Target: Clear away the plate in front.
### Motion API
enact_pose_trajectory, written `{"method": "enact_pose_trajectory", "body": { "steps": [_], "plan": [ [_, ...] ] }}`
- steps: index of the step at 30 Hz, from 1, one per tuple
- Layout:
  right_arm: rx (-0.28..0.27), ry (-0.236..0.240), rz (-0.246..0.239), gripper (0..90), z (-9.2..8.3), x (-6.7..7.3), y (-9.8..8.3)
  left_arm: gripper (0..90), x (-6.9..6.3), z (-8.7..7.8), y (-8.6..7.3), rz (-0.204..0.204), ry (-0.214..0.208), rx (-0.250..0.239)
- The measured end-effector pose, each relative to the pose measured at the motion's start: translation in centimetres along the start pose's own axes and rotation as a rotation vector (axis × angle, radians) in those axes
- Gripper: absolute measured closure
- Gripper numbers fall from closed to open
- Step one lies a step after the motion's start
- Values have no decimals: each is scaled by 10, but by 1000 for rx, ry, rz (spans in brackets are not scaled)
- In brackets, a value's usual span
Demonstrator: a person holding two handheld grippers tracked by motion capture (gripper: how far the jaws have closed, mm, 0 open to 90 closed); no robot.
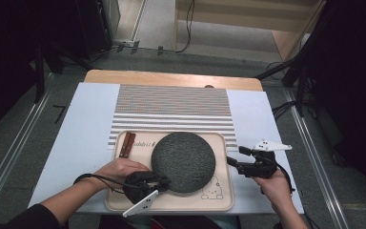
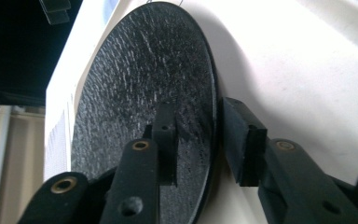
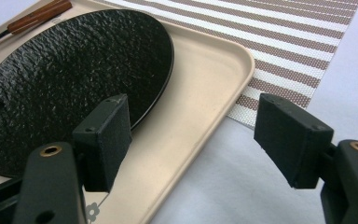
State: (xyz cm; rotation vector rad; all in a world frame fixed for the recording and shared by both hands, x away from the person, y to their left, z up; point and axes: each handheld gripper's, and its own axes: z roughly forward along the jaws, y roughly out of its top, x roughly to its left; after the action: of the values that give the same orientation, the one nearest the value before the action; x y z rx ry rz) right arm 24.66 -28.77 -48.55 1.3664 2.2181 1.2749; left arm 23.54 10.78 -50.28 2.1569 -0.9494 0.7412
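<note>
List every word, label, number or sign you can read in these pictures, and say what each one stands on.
Nothing can be read for certain.
Tray: a short line of dark print near its far edge, beside the dark round plate, too small and blurred to read.
Tray, near right corner: a small line drawing of a bear-like figure, a picture and no words.
Tray, right gripper view: a small flower-like mark, no words.

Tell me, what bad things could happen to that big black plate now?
1. The left gripper has the black plate's edge between its open jaws, and the pads may not be pressing it. If lifted like this, the plate might slip out.
2. The plate sits close to the brown-handled cutlery on the beige tray. Sliding it that way could knock them.
3. The right gripper is open astride the tray's edge; closing or pushing there might shift the whole tray.
</note>
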Motion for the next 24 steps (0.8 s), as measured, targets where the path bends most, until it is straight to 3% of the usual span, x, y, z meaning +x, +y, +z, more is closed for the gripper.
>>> {"method": "enact_pose_trajectory", "body": {
  "steps": [3,16,20,24],
  "plan": [
    [-2,1,0,253,0,0,0,574,2,-4,-2,-33,8,5],
    [-4,1,0,253,-1,1,-1,510,15,-20,-7,-167,10,-2],
    [-1,4,-1,253,-1,1,-1,507,25,-24,-10,-258,-19,-16],
    [-1,6,-4,253,-1,2,-1,464,38,-24,-14,-376,-15,-20]
  ]
}}
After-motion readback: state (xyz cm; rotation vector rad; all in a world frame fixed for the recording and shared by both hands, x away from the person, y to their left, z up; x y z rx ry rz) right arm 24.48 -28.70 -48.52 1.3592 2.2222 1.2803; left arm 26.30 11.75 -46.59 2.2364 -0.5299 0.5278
